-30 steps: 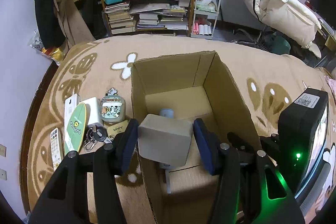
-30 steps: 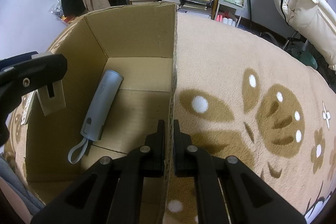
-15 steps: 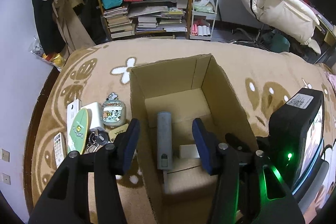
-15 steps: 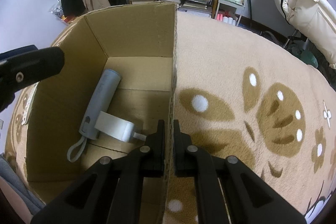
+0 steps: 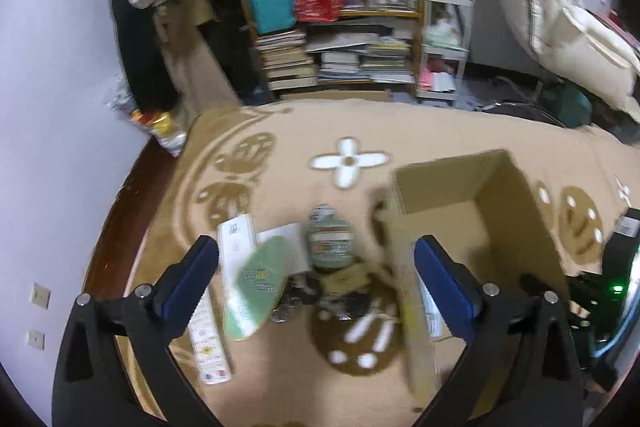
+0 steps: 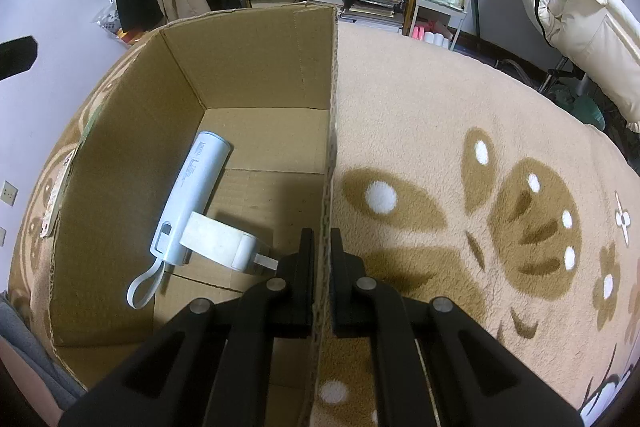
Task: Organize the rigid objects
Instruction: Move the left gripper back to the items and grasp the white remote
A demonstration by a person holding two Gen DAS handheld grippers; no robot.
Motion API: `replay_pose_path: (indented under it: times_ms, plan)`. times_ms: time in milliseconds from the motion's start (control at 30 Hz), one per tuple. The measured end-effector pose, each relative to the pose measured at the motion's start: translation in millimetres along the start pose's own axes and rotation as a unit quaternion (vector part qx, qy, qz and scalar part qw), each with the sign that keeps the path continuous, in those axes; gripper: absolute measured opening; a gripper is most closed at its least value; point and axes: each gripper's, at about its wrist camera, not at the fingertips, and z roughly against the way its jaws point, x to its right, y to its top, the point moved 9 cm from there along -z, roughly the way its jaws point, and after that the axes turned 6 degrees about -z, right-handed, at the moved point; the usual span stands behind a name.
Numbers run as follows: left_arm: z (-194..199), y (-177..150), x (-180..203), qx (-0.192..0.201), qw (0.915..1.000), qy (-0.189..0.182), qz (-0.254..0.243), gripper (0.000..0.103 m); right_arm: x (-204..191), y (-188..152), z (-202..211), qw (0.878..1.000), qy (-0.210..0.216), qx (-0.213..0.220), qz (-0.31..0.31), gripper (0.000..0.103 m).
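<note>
The open cardboard box (image 6: 248, 67) stands on the patterned blanket. Inside lie a light blue cylindrical power bank (image 6: 192, 195) with a strap and a white charger block (image 6: 218, 241) resting against it. My right gripper (image 6: 322, 251) is shut on the box's right wall. My left gripper (image 5: 316, 267) is outside the box (image 5: 472, 195), above a pile to its left; its jaws are opening wide and grip nothing. The blurred pile holds a green oval item (image 5: 260, 287), a white box (image 5: 236, 247), a round green case (image 5: 330, 239), keys (image 5: 296, 303) and a remote (image 5: 208, 343).
A bookshelf (image 5: 340, 39) with bags and stacked books stands beyond the blanket's far edge. Coats hang at the back left and a white duvet (image 5: 580, 39) at the right. A wall (image 5: 60, 147) runs close along the left side. Bare blanket (image 6: 480, 147) spreads right of the box.
My left gripper dropped the white block into the box, then swung left and up over the pile with its jaws spreading wide. The right gripper kept its hold on the box wall.
</note>
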Motion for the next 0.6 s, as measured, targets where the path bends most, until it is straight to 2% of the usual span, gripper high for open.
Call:
replay_pose_path:
  times_ms: [333,600]
  plan:
    - [-38.2,-36.4,-83.9,-0.034,0.9943,0.006,0.101,0.099,0.1,-0.4,-0.3,1.000,0.000,0.000,0.000,0.007]
    - [-74.6,-78.9,-119.5,-0.073,0.9863,0.026,0.145,0.099,0.4,-0.9,-0.8,1.000,0.000,-0.001,0.001,0.007]
